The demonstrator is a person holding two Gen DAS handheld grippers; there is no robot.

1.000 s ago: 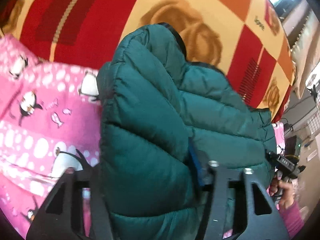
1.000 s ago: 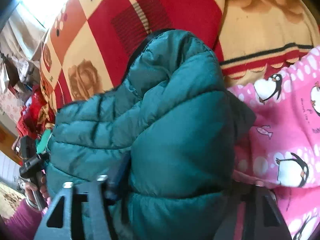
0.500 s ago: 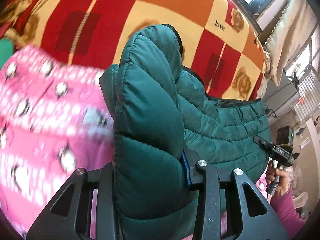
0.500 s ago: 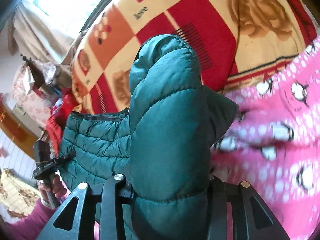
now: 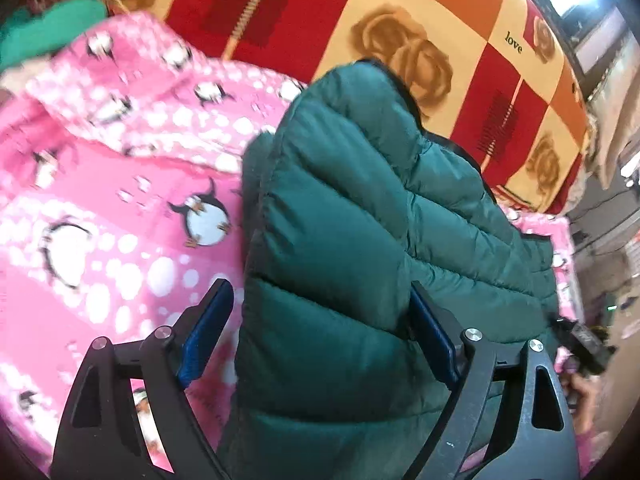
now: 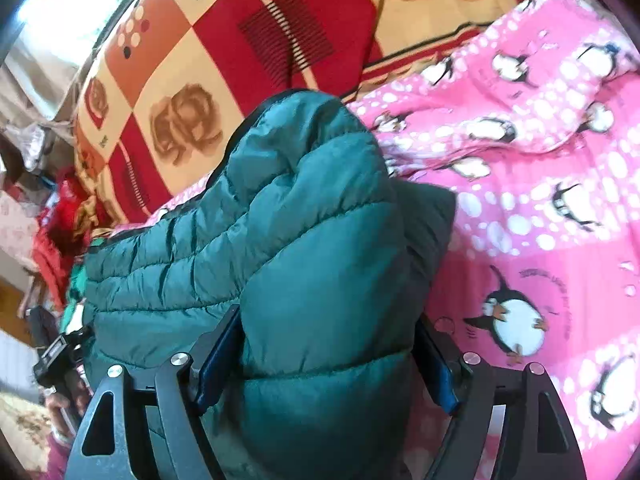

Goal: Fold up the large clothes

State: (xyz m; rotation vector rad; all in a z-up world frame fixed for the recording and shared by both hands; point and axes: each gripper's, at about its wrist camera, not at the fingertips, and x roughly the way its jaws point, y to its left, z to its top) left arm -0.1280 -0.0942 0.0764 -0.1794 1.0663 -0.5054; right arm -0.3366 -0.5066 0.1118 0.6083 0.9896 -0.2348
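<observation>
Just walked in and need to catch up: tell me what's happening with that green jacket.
A person is folding a green puffer jacket on a pink penguin blanket, with a two-finger gripper in each hand. The left gripper and the right gripper each straddle a bunched end of the jacket, and both have just been opening. On the left, one of the fingers stands clear of the fabric; on the right, the fingers sit close against it. A red and yellow checked blanket lies beyond.

Dark teal-green quilted puffer jacket (image 5: 360,240) (image 6: 288,264) with black edge trim. Pink fleece blanket (image 5: 112,200) (image 6: 540,184) printed with white dots and black-and-white penguins; checked bedspread (image 5: 400,12) (image 6: 248,40) in red, cream and orange squares with brown roses. Black gripper frames, blue pads on the fingers (image 5: 206,330) (image 6: 220,364).
</observation>
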